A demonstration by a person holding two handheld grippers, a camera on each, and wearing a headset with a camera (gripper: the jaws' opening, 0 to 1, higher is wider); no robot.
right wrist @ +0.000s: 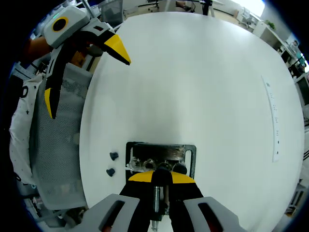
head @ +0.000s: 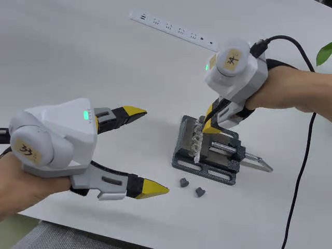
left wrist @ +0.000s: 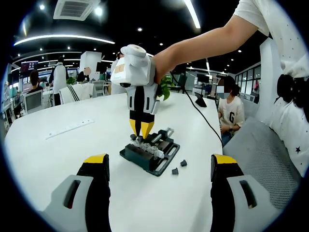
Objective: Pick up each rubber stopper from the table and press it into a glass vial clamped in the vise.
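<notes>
Over the vise, right gripper jaws sit pressed together; left gripper jaws spread wide.

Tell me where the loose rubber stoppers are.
Head view: both rubber stoppers lie on the white table at the near edge of the vise, right of the left gripper.

A white power strip lies flat on the white bench, toward its far side. A black cable trails across the bench's right part down to the near edge. A green leaf pokes in at the right border. A grey mesh chair stands just beside the bench. Behind, under long ceiling lights, one person sits and others stand among desks.
</notes>
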